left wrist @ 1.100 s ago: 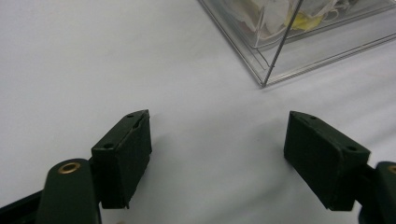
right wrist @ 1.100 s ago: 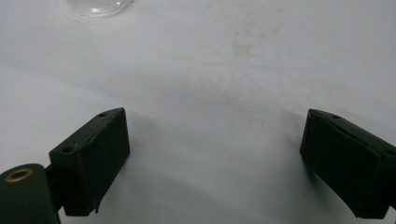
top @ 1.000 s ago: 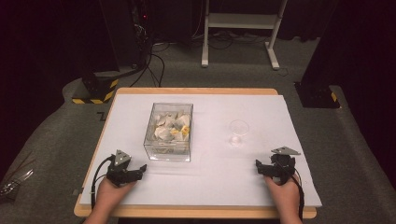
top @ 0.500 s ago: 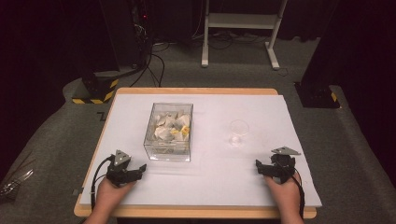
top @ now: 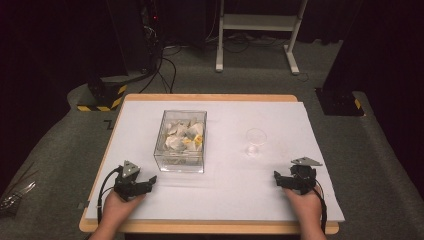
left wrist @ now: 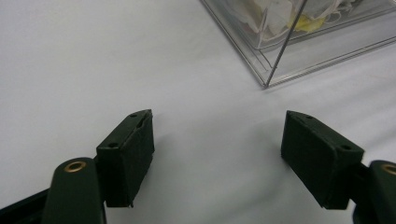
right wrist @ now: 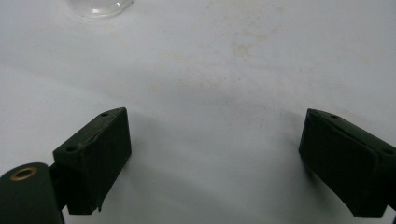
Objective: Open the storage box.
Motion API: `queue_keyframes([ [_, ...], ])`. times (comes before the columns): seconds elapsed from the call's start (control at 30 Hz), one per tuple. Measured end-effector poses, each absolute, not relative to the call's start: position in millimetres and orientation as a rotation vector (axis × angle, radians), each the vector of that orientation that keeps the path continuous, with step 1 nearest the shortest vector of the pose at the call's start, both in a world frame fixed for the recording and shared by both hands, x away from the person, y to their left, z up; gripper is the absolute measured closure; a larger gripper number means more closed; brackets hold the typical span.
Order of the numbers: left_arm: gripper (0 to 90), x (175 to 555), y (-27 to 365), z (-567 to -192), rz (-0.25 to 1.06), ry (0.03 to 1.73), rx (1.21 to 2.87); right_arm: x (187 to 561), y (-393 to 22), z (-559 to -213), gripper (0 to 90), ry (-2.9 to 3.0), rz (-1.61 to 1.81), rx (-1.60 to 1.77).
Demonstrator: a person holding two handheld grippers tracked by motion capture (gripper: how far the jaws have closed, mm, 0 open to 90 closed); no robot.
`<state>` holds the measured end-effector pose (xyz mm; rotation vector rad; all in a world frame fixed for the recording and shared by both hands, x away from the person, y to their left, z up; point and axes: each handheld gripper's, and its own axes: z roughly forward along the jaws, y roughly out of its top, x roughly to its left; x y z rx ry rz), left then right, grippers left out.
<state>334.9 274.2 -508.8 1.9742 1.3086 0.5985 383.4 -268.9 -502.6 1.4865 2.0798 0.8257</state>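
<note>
A clear plastic box (top: 181, 141) holding several white and yellow tea-bag-like packets stands on the white table sheet (top: 220, 125), left of centre. A small clear glass cup (top: 255, 141) stands to its right. My left gripper (top: 146, 181) rests near the front left, open and empty; the box's near corner (left wrist: 266, 79) lies ahead of its jaws. My right gripper (top: 281, 178) rests near the front right, open and empty, with the cup's base (right wrist: 98, 7) at the top edge of the right gripper view.
The sheet covers a wooden table (top: 210, 97). On the dark carpet behind it stand a white frame's legs (top: 255, 35), cables (top: 165, 65) and yellow-black striped bases (top: 100, 100). A person's hands (top: 115, 210) hold both grippers at the front edge.
</note>
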Motion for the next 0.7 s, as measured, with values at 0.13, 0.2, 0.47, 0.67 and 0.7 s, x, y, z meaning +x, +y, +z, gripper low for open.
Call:
queue_keyframes([
  [0.13, 25.8, 335, 274, -509, 0.598, 1.309, 1.974, 382, -270, -502, 13.6, 2.065, 0.832, 1.488],
  [0.2, 25.7, 335, 274, -509, 0.595, 1.308, 1.975, 380, -271, -501, 14.9, 2.064, 0.841, 1.480],
  [0.47, 25.7, 335, 274, -509, 0.595, 1.310, 1.974, 371, -264, -498, 20.7, 2.067, 0.881, 1.432],
  [0.67, 25.8, 335, 274, -509, 0.595, 1.310, 1.974, 365, -249, -498, 24.8, 2.102, 0.885, 1.378],
  [0.7, 25.8, 335, 274, -509, 0.594, 1.310, 1.974, 364, -247, -498, 25.3, 2.110, 0.883, 1.371],
])
